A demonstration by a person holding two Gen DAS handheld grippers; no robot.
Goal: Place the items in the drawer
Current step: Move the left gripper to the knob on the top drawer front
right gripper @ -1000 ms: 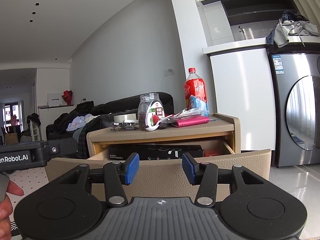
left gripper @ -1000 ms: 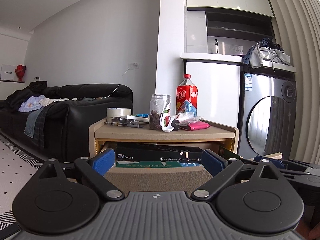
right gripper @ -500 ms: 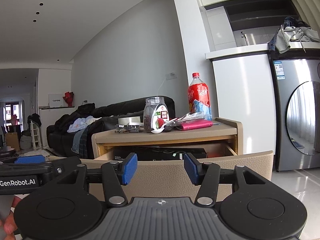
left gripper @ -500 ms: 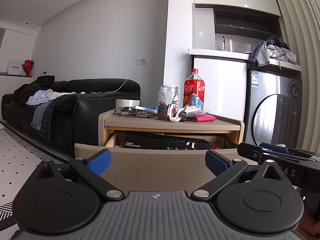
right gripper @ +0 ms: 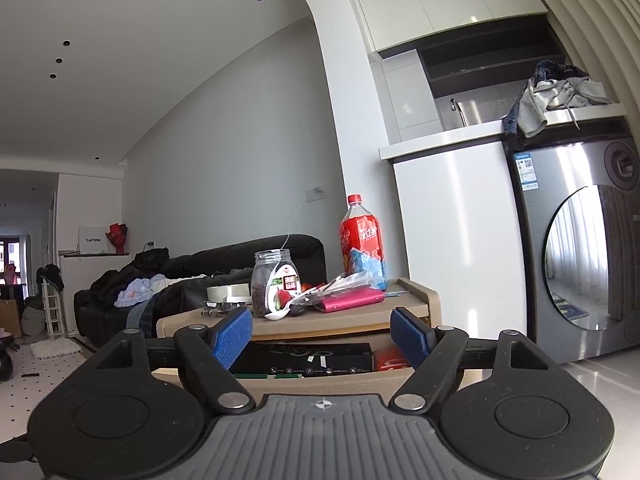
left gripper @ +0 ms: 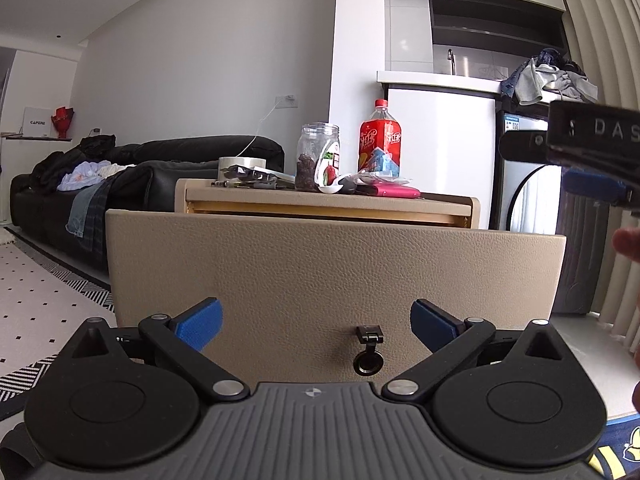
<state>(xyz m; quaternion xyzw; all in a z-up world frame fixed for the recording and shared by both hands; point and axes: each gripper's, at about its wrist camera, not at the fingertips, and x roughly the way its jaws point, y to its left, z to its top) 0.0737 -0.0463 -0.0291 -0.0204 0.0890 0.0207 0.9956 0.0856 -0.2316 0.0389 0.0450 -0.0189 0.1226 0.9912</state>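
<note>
The beige side table's drawer front (left gripper: 336, 272) fills the left wrist view, with a small lock (left gripper: 369, 360) low on it. My left gripper (left gripper: 316, 320) hangs open just before that panel, holding nothing. On the tabletop (left gripper: 320, 200) stand a jar (left gripper: 318, 156), a red bottle (left gripper: 380, 144), a pink wallet (left gripper: 394, 191) and a tape roll (left gripper: 242, 163). My right gripper (right gripper: 322, 336) is open and empty above the pulled-out drawer (right gripper: 172, 376). Inside lie a black box (right gripper: 304, 358) and a red item (right gripper: 390, 360). The jar (right gripper: 276, 284), bottle (right gripper: 362, 244) and wallet (right gripper: 350, 300) sit above.
A black sofa (left gripper: 120, 176) with clothes stands left of the table. A steel washing machine (right gripper: 580, 264) and a white cabinet (right gripper: 452, 248) stand to the right. The other gripper (left gripper: 592, 160) and a person's fingertip (left gripper: 628, 244) show at the right edge.
My left gripper has dropped low, so the drawer front now hides the inside. My right gripper has risen and its fingers have spread a little wider.
</note>
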